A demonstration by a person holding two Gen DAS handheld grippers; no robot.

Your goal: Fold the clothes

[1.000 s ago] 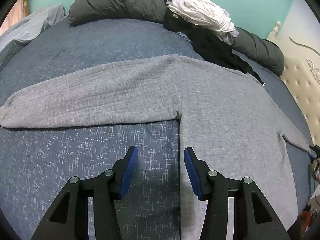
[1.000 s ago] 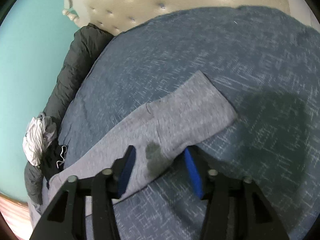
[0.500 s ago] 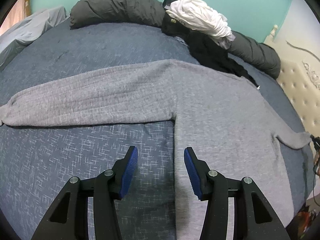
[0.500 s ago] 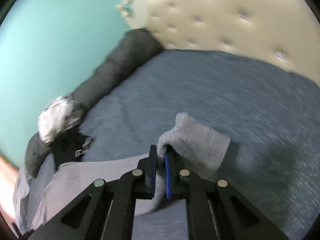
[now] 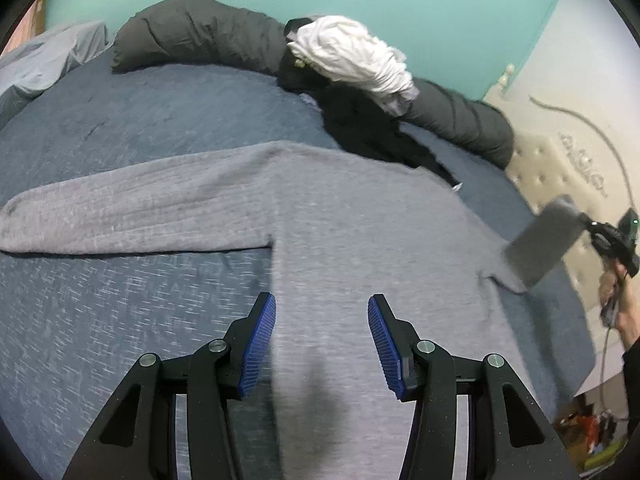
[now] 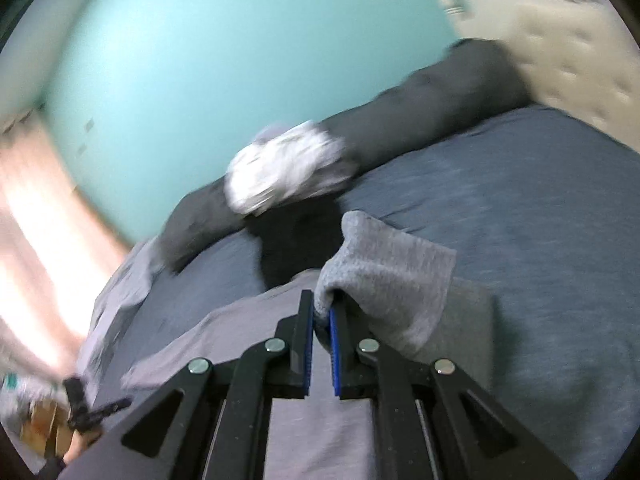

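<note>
1. Left wrist view: your left tool point(image 5: 322, 344) hangs half-wide and empty over the sweater point(image 5: 320, 216), angled down at its body. The sweater lies flat on the bed point(image 5: 120, 280) with one sleeve point(image 5: 132, 212) stretched out, likely so the folds land square. At the far right your right tool point(image 5: 592, 228) lifts the other sleeve point(image 5: 540, 244) off the bed.

2. Right wrist view: your right tool point(image 6: 321, 322) has just closed and now pinches the sleeve cuff point(image 6: 384, 276) tight between its pads. It tips gently down toward the sweater body point(image 6: 280, 360), probably to carry the cuff inward.
</note>
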